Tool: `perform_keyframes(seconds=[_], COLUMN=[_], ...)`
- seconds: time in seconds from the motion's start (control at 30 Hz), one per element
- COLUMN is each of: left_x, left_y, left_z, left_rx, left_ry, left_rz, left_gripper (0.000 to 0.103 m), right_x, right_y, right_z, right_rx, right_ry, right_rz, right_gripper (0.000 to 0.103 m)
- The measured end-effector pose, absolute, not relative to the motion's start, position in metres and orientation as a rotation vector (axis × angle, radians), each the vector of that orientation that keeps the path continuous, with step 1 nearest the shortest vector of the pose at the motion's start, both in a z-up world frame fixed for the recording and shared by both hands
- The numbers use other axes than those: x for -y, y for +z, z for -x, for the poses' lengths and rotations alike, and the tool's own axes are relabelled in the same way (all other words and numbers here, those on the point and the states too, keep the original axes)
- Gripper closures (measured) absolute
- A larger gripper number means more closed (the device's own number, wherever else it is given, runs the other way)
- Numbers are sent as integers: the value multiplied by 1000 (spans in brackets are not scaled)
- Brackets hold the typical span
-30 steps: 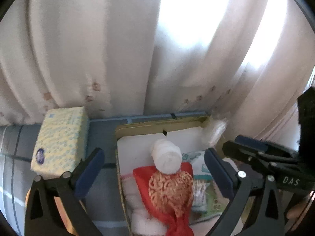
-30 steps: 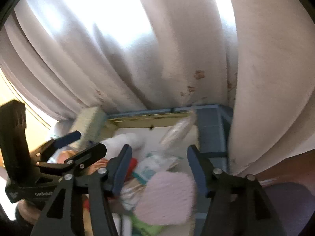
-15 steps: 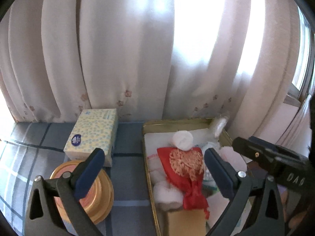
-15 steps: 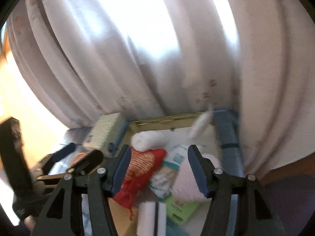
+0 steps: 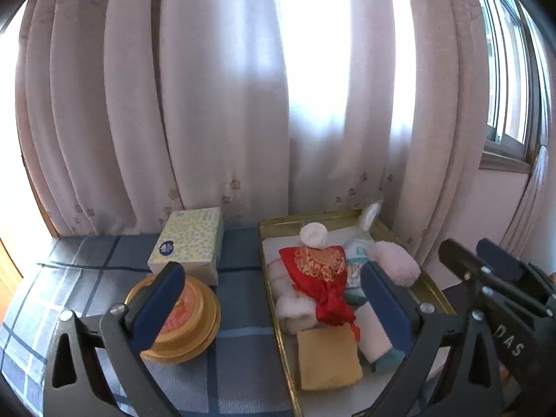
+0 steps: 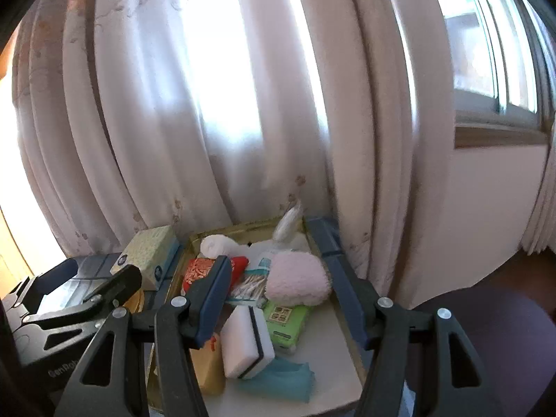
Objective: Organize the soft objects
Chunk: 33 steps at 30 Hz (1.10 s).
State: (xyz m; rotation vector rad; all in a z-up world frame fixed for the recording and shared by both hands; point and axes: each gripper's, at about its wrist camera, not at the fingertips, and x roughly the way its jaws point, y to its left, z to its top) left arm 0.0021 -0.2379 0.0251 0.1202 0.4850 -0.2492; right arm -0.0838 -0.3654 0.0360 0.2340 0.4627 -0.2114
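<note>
The right gripper, seen at the edge of the left wrist view, bears the white letters "DAS" on its black body. The left gripper, seen from the right wrist view, carries pale lettering that begins "GenRob" before being cut off. The print on the tissue box and the green packet is too small to read.

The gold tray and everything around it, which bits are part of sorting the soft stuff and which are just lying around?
Part of the job: gold tray, pink fluffy cloth, red pouch, white roll, yellow sponge.

Lying about: tissue box, round gold tin, curtain.
</note>
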Motion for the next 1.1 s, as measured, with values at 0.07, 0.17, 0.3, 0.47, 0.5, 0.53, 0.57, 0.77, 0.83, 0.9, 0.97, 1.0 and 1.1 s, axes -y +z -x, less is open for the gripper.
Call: perform_keyframes(seconds=[0.07,0.17,0.3,0.47,0.5,0.53,0.57,0.77,0.83,0.9,0.97,1.0,1.1], left_x=[236,233,227,223,222,221,220,215,214,213,213,212,211], left_y=[23,20,19,24,25,26,27,31,32,32,32,32,33], left_z=[0,4,9,16,18,20,21,27,28,28,29,29,31], left_rx=[-489,-493,-487,-467,-459,-450,-444,-430,-424,-421,-423,-425,-424], left_ry=[-245,-239,-231,-223,-220,-218,-217,-218,-215,-210,-215,-218,-224], left_rz=[-121,-125,-126,-128,-129,-132,-136,-133,-134,-137,-133,-132,-130], left_gripper=[1,1,1,1,1,1,1,1,1,1,1,1,0], right_x=[364,360,352,348,347,346,345,339,337,334,333,333,334], right_y=[37,38,36,36,36,37,38,44,45,46,46,46,47], right_z=[90,101,108,116,117,118,121,130,133,135,134,134,135], right_rx=[-447,-435,-418,-395,-393,-387,-377,-343,-328,-324,-329,-330,-333], right_ry=[-217,-220,-241,-241,-241,-243,-246,-258,-263,-263,-264,-263,-266], right_rz=[-232,-244,-237,-239,-241,-243,-245,-251,-248,-243,-239,-240,-247], right_gripper=[41,41,41,41,41,41,40,40,40,40,40,40,40])
